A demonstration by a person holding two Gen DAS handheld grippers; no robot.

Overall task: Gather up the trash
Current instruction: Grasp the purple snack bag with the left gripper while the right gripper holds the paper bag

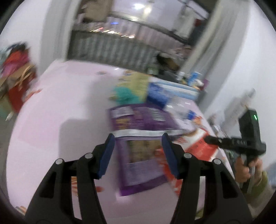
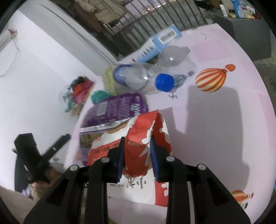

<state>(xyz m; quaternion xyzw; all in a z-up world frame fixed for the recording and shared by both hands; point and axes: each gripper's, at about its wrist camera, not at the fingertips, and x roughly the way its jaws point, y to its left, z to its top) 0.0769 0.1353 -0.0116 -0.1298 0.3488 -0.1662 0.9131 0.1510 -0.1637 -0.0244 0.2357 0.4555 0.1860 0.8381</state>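
A red and white snack bag (image 2: 146, 137) lies on the pink cloth. My right gripper (image 2: 137, 156) is shut on a raised fold of it. A purple snack bag (image 1: 138, 124) lies next to it, also in the right wrist view (image 2: 113, 110). My left gripper (image 1: 138, 151) is open above the purple bag's silver edge, with nothing between its pads. The red bag (image 1: 198, 144) shows to its right, with my right gripper (image 1: 212, 140) reaching over it. A clear bottle with a blue cap (image 2: 143, 79) lies behind the bags.
A blue and white carton (image 2: 158, 44), a second clear bottle (image 2: 176, 60) and a green-yellow wrapper (image 1: 132, 84) lie farther back. The pink cloth (image 2: 224, 129) has printed balloon pictures. A window grille (image 1: 107, 46) and a cluttered side table (image 2: 241, 15) stand beyond.
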